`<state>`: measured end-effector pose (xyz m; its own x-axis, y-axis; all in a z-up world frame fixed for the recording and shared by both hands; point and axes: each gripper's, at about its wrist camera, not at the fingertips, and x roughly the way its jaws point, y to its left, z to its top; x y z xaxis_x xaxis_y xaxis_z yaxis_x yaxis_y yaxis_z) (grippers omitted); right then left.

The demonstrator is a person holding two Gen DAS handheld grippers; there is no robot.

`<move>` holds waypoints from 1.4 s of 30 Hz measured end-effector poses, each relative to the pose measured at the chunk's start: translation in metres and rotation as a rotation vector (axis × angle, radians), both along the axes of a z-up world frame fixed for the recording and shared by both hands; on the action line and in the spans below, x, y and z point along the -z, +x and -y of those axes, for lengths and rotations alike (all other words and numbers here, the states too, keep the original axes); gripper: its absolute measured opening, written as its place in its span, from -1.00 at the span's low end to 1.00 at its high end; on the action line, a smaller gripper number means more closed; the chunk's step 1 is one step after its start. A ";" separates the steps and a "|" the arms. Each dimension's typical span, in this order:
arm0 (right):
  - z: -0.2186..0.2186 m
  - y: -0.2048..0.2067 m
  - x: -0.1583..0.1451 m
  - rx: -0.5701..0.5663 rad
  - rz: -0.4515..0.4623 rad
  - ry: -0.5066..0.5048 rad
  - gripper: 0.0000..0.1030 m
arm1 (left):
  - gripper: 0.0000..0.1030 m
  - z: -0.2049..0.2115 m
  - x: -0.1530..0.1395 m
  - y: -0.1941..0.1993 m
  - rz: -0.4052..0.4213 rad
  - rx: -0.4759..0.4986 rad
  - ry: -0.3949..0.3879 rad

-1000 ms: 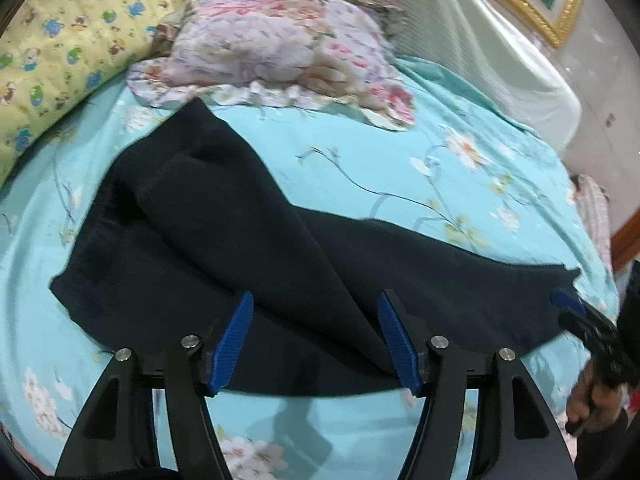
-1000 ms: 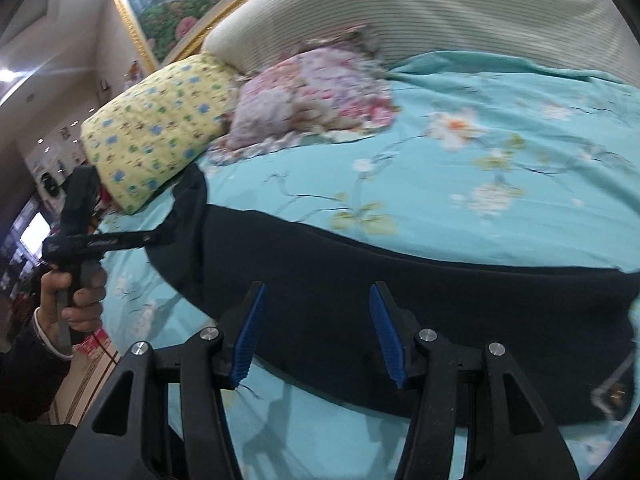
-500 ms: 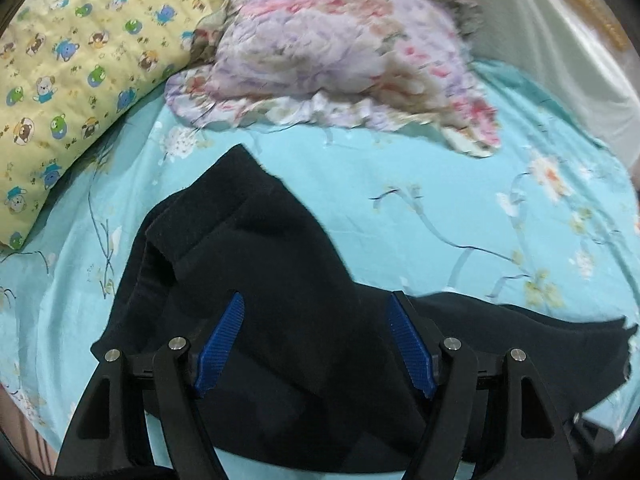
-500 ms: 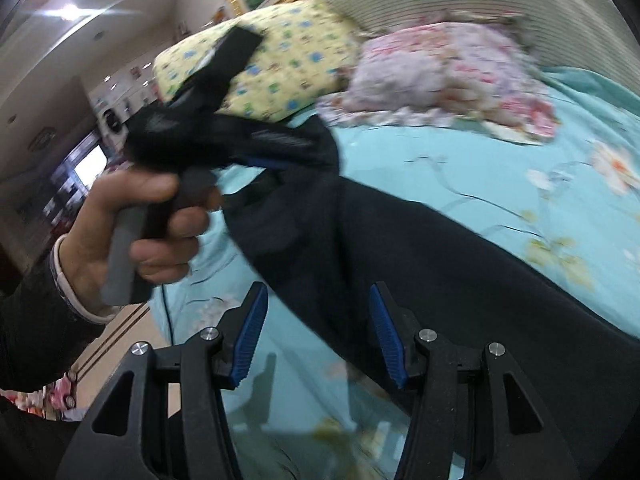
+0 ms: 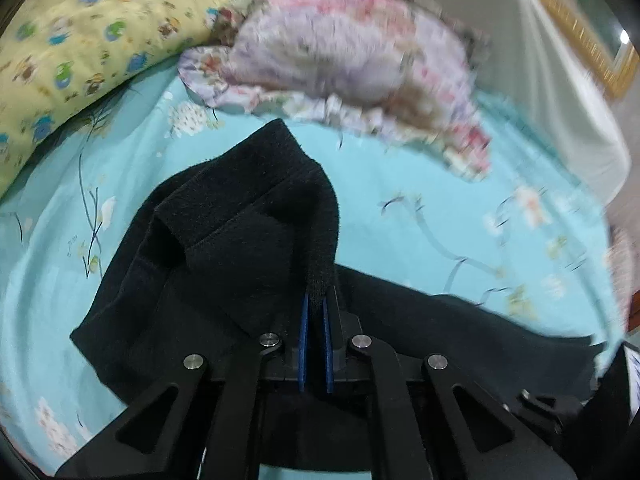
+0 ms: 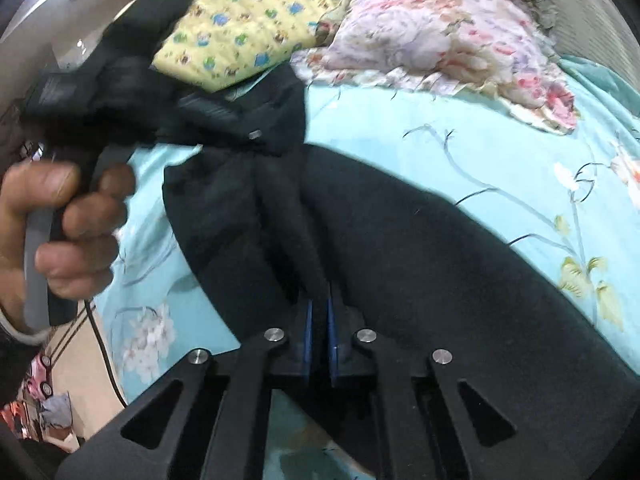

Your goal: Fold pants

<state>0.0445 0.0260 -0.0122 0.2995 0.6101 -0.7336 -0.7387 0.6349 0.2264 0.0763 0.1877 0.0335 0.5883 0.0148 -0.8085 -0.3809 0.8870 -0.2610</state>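
Here, left gripper [image 5: 314,304] clamped, blue pads pressed together on a ribbed band of the black knitted pants [image 5: 248,248], apparently a waistband or cuff edge, pinched straight ahead of the tips. Right gripper [image 6: 319,308] likewise closed, pads nipping a raised fold of the same dark cloth. Beyond both tools, pants spread on the turquoise floral bedsheet [image 5: 420,184], bunched and doubled over at the left-hand end, long axis running away rightward toward a far hem. Seen from the right wrist, the person's left hand [image 6: 68,224] close by, both grips near the same end of the garment. Farther out, a yellow cartoon-print pillow [image 5: 80,36] and a pink floral ruffled pillow [image 5: 352,52] at the bedhead. Judged next: carrying the held end along that axis toward the far hem; left hand nearer the bunched end.
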 end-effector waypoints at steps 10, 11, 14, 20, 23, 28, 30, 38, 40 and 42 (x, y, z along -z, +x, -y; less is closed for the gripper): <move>-0.006 -0.021 -0.046 -0.106 0.126 -0.014 -0.87 | -0.91 -0.034 -0.010 -0.089 0.206 -0.076 -0.192; -0.008 -0.025 -0.045 -0.121 0.133 -0.024 -0.87 | -0.91 -0.035 -0.007 -0.096 0.212 -0.082 -0.197; -0.017 -0.036 -0.039 -0.152 0.156 -0.076 -0.88 | -0.91 -0.038 0.008 -0.111 0.218 -0.098 -0.221; -0.027 -0.044 -0.022 -0.170 0.137 -0.131 -0.88 | -0.91 -0.048 0.039 -0.125 0.197 -0.128 -0.278; -0.031 -0.044 -0.016 -0.173 0.128 -0.149 -0.88 | -0.91 -0.051 0.048 -0.130 0.194 -0.134 -0.296; -0.033 -0.043 -0.010 -0.166 0.114 -0.162 -0.88 | -0.90 -0.050 0.053 -0.129 0.181 -0.124 -0.289; -0.033 -0.043 -0.008 -0.167 0.098 -0.165 -0.88 | -0.88 -0.050 0.056 -0.130 0.172 -0.118 -0.291; -0.031 -0.042 -0.010 -0.159 0.058 -0.147 -0.71 | -0.29 -0.065 0.057 -0.147 0.156 -0.166 -0.325; -0.028 -0.040 -0.011 -0.149 0.038 -0.128 -0.65 | -0.05 -0.070 0.056 -0.151 0.148 -0.180 -0.327; -0.025 -0.039 -0.011 -0.142 0.020 -0.107 -0.59 | 0.02 -0.076 0.054 -0.155 0.146 -0.195 -0.327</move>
